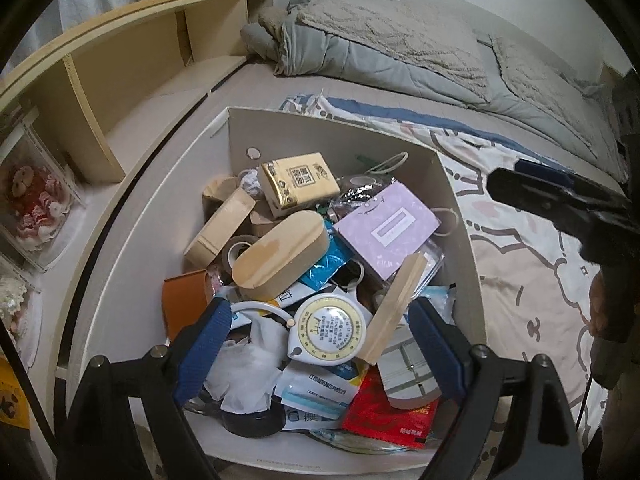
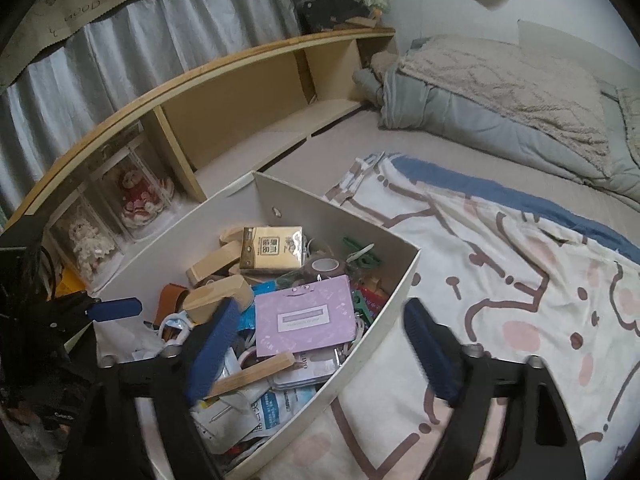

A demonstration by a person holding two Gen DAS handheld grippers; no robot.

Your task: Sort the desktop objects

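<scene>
A cream box [image 1: 320,132] on the bed is piled with small things. Among them are a yellow tissue pack [image 1: 298,182], an oval wooden case [image 1: 280,256], a purple card [image 1: 386,228], a round white tape measure [image 1: 332,330] and a wooden stick [image 1: 394,308]. My left gripper [image 1: 320,312] hangs open over the near end of the pile, above the tape measure, holding nothing. My right gripper [image 2: 322,308] is open too. Its jaws straddle the box's right wall [image 2: 360,360], with the purple card [image 2: 306,316] beyond them. Nothing is gripped.
A patterned sheet [image 2: 520,280] lies right of the box, and a grey duvet [image 1: 400,48] is heaped at the far end. A wooden shelf unit [image 1: 132,60] runs along the left, with clear cases of dolls [image 1: 32,204]. A curtain [image 2: 160,40] hangs behind.
</scene>
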